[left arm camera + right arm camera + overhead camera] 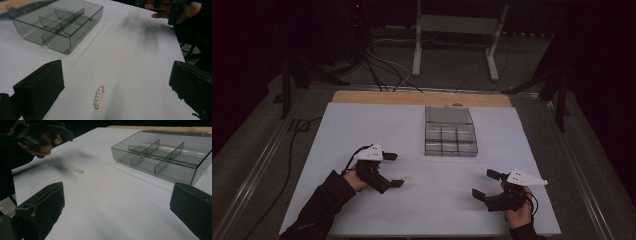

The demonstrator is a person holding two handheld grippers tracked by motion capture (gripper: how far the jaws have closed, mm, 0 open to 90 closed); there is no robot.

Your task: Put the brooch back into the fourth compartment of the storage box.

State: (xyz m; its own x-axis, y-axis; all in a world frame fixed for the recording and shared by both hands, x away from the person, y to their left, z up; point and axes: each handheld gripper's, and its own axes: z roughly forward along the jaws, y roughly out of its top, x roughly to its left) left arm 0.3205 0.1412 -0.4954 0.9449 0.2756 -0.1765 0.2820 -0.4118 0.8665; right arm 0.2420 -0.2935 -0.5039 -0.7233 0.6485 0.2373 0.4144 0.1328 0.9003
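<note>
Pin (99, 96), gold with pearl beads, lies flat on white bench (362, 125), just ahead of left tool (394, 169), between its wide-spread jaws; nothing gripped. Placement suits straight-down pinch: jaws straddle pin, likely next move. Right tool (485, 184) hovers well apart, jaws wide, empty, facing pin; probably waiting. Box (450, 132), clear, divided compartments, lid back, sits beyond pin near bench middle; compartments look empty, likely destination. Bench between pin and box bare; no obstacle. Thin flat pin may slip on pickup.

Dim room, pale tabletop softly lit, smeared shadows.
</note>
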